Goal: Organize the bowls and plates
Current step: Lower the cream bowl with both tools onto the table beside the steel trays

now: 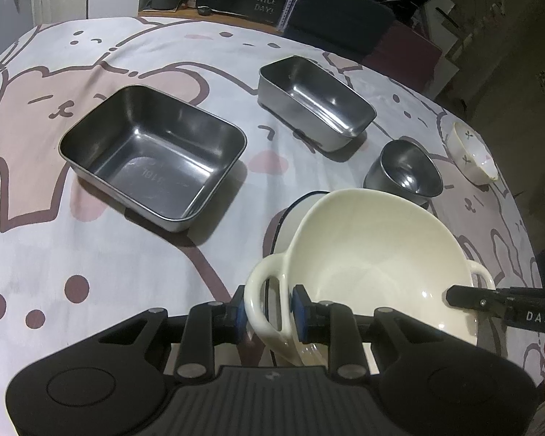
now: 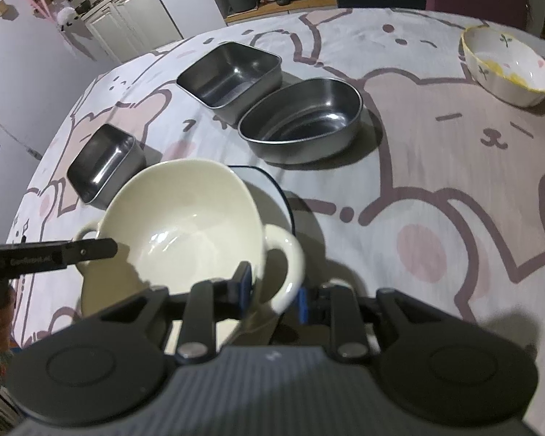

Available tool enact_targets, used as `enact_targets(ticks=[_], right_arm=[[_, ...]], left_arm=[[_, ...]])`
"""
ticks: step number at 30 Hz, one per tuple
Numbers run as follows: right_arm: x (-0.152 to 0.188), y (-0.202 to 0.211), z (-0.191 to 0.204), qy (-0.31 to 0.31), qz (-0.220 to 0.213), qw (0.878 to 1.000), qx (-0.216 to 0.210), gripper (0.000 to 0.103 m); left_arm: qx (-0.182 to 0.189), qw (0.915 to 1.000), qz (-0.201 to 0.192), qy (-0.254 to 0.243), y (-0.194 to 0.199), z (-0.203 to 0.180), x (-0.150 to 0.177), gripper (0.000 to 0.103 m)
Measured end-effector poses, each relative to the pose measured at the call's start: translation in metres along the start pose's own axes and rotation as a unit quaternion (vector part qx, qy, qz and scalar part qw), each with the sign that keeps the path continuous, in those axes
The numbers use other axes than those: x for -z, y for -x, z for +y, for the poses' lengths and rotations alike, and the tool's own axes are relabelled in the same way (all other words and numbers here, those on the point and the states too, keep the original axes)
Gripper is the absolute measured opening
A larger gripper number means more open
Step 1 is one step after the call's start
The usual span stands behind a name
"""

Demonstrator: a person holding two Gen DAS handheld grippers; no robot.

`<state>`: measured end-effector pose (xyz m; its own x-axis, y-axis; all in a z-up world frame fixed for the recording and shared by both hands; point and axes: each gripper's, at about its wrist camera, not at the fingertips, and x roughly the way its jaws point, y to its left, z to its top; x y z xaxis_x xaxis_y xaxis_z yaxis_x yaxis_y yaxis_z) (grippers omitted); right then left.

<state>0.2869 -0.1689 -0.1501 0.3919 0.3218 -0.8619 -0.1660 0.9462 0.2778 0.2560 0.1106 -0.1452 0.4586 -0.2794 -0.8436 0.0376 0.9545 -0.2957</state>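
Down at six o'clock in the left wrist view, the left tool (image 1: 267, 314) is clamped on the near loop handle of the cream two-handled bowl (image 1: 363, 254), blue pads pressing each side of the loop. Over at four o'clock in that same view, the right tool's black finger reaches in by the far handle. Switch to the right wrist view and the right tool (image 2: 274, 290) has its own grip on the other handle of the cream bowl (image 2: 185, 225), one pad inside the rim side, one outside the loop. So both tools hold this bowl, one handle each, and it sits tilted above a white plate with a dark blue rim (image 1: 301, 200), which peeks out from under it at twelve o'clock of the bowl. Whether bowl and plate touch, I cannot tell.

On the tabletop with its cartoon bear cloth (image 1: 91, 254), the left view shows a large rectangular steel tray (image 1: 152, 152) at ten o'clock, a smaller steel tray (image 1: 316, 101) at twelve, a round steel bowl (image 1: 407, 170) just beyond the cream bowl at one o'clock, and a small white patterned bowl (image 1: 474, 152) near the edge at two o'clock. All four stand apart from one another, upright and empty-looking, though the patterned bowl shows yellow smears on its rim in the right wrist view.

A person's hand shows at the right edge of the left view, gripping the right tool's handle.
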Motion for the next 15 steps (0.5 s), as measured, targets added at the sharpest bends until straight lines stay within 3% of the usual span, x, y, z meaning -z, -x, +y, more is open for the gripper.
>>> enact_targets(ticks=[15], right_arm=[[-0.0006, -0.0061, -0.0063, -0.027, 0.009, 1.000, -0.007, 0.030]], left_arm=[[0.001, 1.0000, 0.001, 0.001, 0.0002, 0.0006, -0.0006, 0.025]])
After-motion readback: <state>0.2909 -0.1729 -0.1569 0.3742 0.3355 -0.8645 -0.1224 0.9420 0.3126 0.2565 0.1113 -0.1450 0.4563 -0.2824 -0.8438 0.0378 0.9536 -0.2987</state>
